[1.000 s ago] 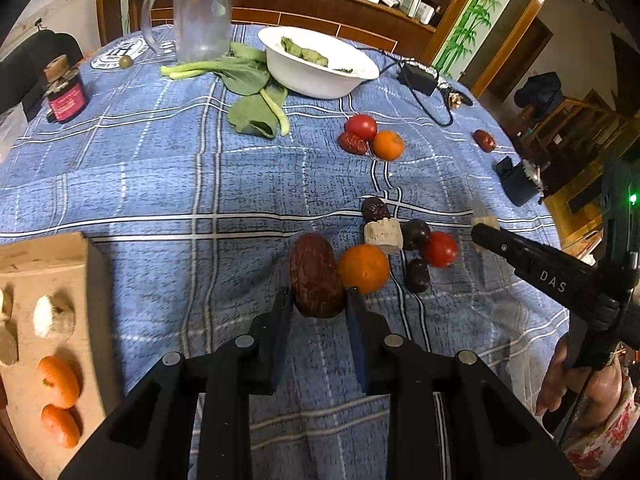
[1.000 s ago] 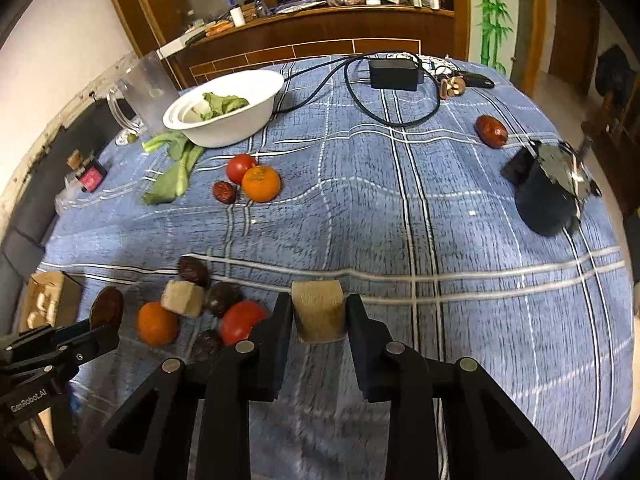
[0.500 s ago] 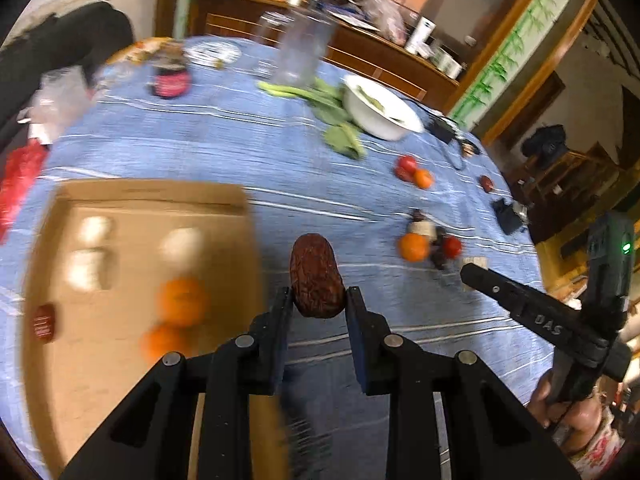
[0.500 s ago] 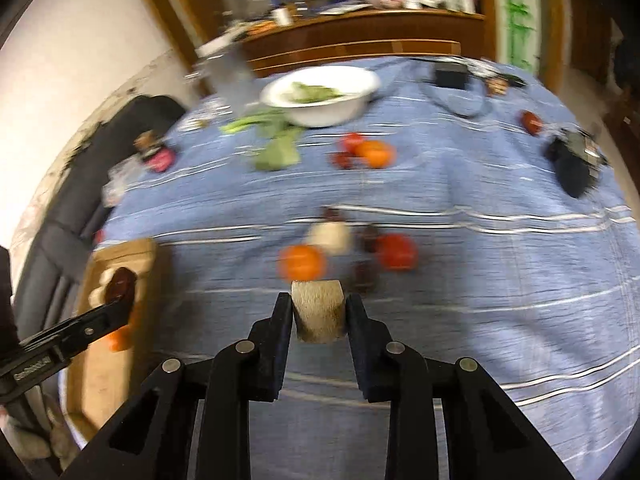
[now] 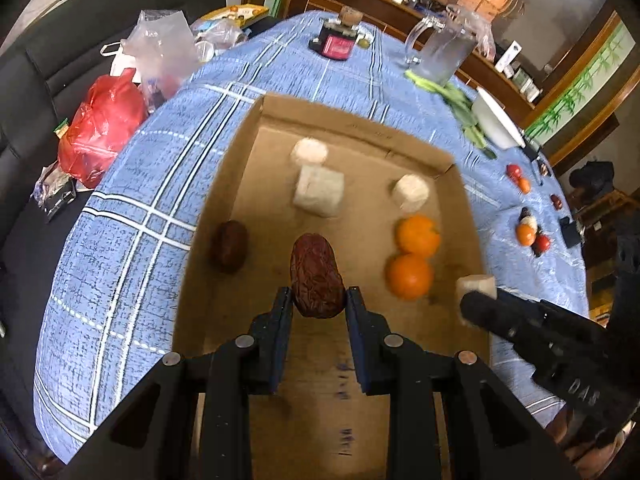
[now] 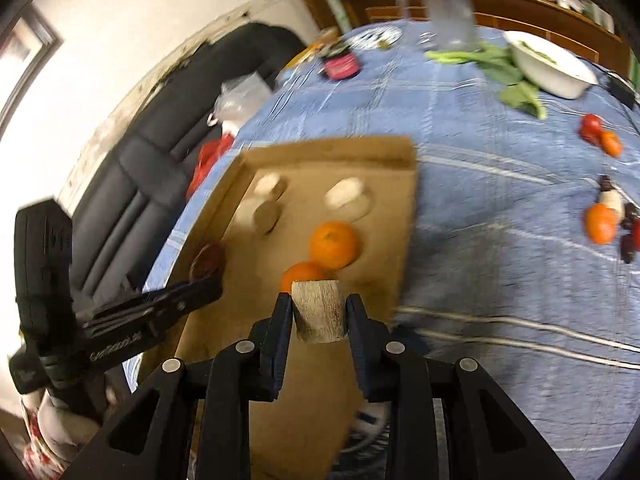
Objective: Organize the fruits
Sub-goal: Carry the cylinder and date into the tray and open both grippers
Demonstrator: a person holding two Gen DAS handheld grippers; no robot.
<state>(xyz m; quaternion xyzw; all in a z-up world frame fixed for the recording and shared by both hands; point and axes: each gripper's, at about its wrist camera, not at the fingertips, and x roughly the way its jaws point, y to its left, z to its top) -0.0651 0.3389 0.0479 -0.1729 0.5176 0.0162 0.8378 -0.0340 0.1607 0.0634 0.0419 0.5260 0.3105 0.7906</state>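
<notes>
Wrinkled red date pinched between left fingers; right fingers clamp pale chunk.

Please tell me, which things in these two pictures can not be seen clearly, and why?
- Right wrist view: cardboard box contents smeared by motion blur; the pale chunk covers part of one orange.
- Left wrist view: the far fruit cluster is too small to identify.
- Left wrist view: the box's near wall is hidden behind the left gripper.
</notes>
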